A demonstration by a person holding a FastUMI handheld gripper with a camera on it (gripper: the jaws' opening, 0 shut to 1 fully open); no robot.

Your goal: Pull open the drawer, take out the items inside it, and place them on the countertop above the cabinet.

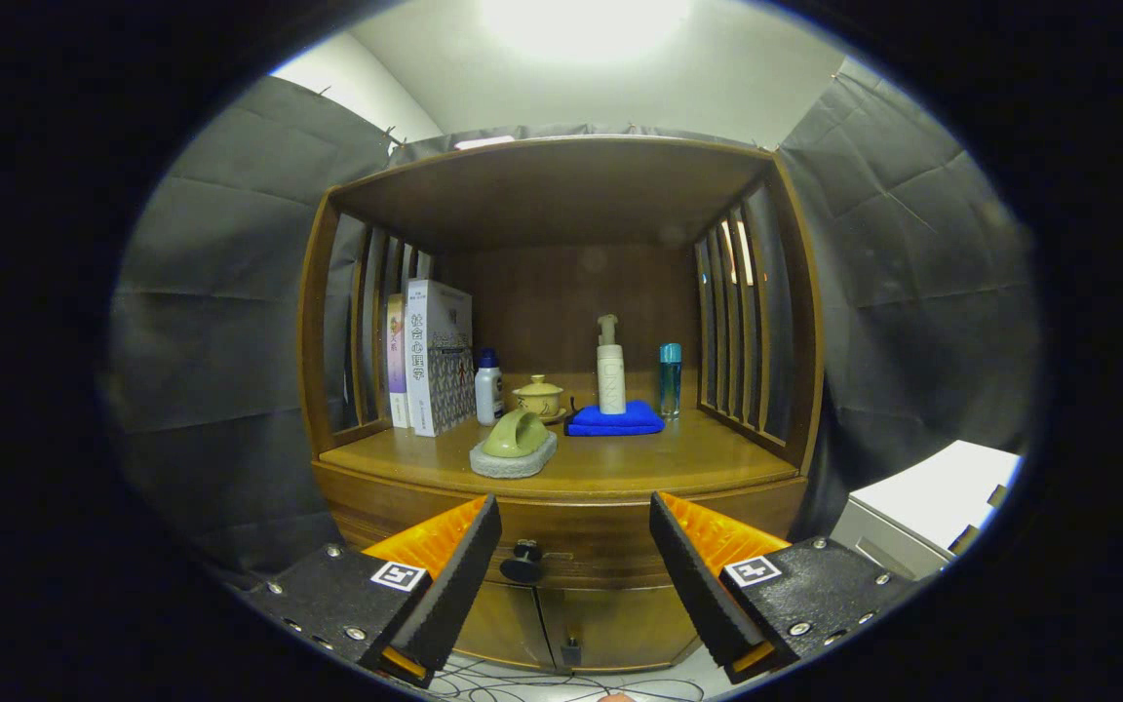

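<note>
A wooden cabinet stands ahead, with an open shelf niche over a countertop (620,466). Below the countertop runs the drawer front (581,546), shut, with a dark round knob (525,560). My gripper (576,517) is open, its fingers (469,570) spread wide in front of the drawer. The knob sits between the fingers, closer to the left one, and some way beyond them. Nothing is held. The drawer's contents are hidden.
On the countertop stand books (435,356), a small white bottle (488,388), a lidded cup (538,397), a pump bottle (610,369) on a blue cloth (615,421), a teal bottle (670,378) and a green object on a grey block (514,447). Cabinet doors (571,624) lie below; a white box (932,507) stands at right.
</note>
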